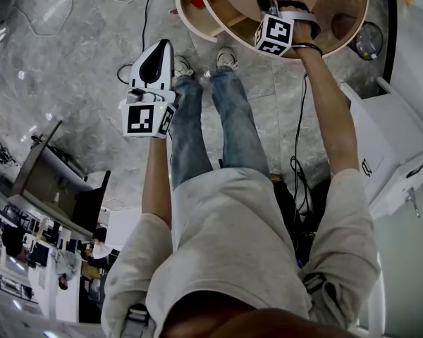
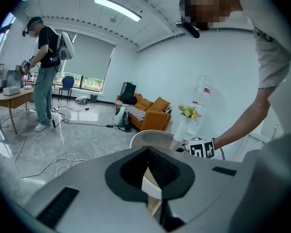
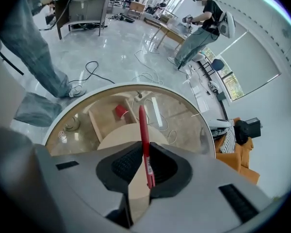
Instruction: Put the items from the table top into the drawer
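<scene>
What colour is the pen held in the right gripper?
Red. The pen, clamped in the right gripper, shows best in the right gripper view.

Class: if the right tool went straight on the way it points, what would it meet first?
Probably the round table top, just beyond the pen the right tool grips; depth is unclear.

The pen [image 3: 142,125] sits between the right gripper [image 3: 139,154] fingers above the table [image 1: 356,27], with the drawer [image 1: 197,21] at its left
</scene>
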Motion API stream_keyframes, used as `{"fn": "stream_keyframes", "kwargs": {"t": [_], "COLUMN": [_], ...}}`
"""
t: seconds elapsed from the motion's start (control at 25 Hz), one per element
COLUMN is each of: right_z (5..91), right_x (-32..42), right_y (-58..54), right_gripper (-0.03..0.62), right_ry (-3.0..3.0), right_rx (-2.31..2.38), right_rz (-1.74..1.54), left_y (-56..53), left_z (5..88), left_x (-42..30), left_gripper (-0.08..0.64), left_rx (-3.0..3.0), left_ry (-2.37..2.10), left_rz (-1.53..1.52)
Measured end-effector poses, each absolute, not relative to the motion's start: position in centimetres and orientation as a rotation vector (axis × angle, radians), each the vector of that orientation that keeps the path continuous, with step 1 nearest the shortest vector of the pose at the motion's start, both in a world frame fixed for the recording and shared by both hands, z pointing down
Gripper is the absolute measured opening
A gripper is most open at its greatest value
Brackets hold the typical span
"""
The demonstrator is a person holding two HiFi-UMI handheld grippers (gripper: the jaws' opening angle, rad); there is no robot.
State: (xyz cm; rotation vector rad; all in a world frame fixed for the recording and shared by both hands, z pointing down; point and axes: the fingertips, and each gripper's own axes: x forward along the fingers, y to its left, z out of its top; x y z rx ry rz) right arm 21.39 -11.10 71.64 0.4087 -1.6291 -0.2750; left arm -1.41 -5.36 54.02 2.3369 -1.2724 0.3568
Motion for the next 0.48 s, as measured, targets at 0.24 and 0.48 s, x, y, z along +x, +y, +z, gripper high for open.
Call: {"fn": "stream_keyframes", "kwargs": {"t": [0.24, 0.48], "right_z": [68.5, 67.5], "right_x": [16.5, 8.9], "right_y": [-10.2, -8.8], "right_gripper": [0.064, 0.066], "right_ry": [-1.699, -1.779], "right_rx": [0.458, 0.456], "right_rz": [-0.351, -0.377], "left_y": [-3.8, -2.1], "left_z": [53.5, 53.4], "left_x": [-2.2, -6.4], "left_gripper": [0.015, 0.015], "left_rx": [2.336, 2.3], "left_ry": [-1.281, -1.338], "left_rz": [0.329, 0.316]}}
